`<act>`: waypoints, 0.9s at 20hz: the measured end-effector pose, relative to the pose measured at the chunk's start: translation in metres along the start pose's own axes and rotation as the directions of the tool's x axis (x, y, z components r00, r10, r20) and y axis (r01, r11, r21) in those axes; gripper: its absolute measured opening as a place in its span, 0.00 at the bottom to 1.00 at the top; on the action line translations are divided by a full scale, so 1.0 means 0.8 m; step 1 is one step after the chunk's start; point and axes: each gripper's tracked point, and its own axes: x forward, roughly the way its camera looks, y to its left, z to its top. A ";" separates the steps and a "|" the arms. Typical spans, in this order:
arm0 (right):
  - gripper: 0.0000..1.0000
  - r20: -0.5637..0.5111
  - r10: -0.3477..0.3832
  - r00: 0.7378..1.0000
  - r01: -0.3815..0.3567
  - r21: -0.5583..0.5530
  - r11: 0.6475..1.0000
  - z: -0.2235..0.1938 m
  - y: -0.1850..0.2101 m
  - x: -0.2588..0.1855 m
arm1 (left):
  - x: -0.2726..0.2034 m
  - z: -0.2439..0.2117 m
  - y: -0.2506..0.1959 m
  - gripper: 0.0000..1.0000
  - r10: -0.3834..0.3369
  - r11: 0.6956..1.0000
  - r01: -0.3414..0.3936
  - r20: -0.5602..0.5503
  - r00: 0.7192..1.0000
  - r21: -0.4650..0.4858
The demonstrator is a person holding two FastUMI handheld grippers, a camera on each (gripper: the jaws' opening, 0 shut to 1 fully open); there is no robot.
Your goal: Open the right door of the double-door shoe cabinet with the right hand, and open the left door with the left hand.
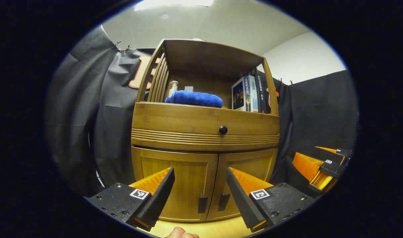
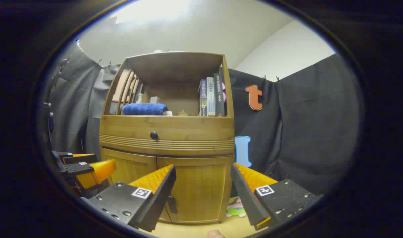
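**Both doors shut, both claws spread in front of the cabinet**

The shoe cabinet [image 1: 206,132] is standing straight ahead of you against the black cloth wall [image 2: 303,132]. Its left door [image 1: 180,185] and right door [image 1: 246,175] are both sitting closed, with the two dark handles [image 1: 202,204] hanging side by side at the middle seam. In the right gripper view the right door [image 2: 196,188] is showing between your fingers.

Your left claw [image 1: 199,185] is hovering spread wide in front of the doors, apart from them and pinching nothing. Your right claw [image 2: 203,185] is likewise spread and holding nothing, facing the right door; in the left gripper view you are seeing it off at the right edge [image 1: 323,165].

Above the doors a drawer with a round dark knob [image 1: 223,130] is sitting closed. On the open shelf over it a folded blue towel [image 1: 194,98] is lying beside a small bottle [image 1: 173,87], and a row of books [image 1: 251,94] is standing upright at the right end.

The cabinet is resting on a pale wooden floor [image 2: 188,228]. A small pink and green toy [image 2: 236,210] is lying on the floor just beside the cabinet's right foot. White wall and ceiling are rising behind the cloth.
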 end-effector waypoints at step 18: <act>0.94 -0.036 0.100 0.994 -0.099 0.011 0.995 -0.029 0.025 0.036 | 0.002 0.003 0.038 0.92 0.140 0.990 -0.140 -0.003 0.990 0.023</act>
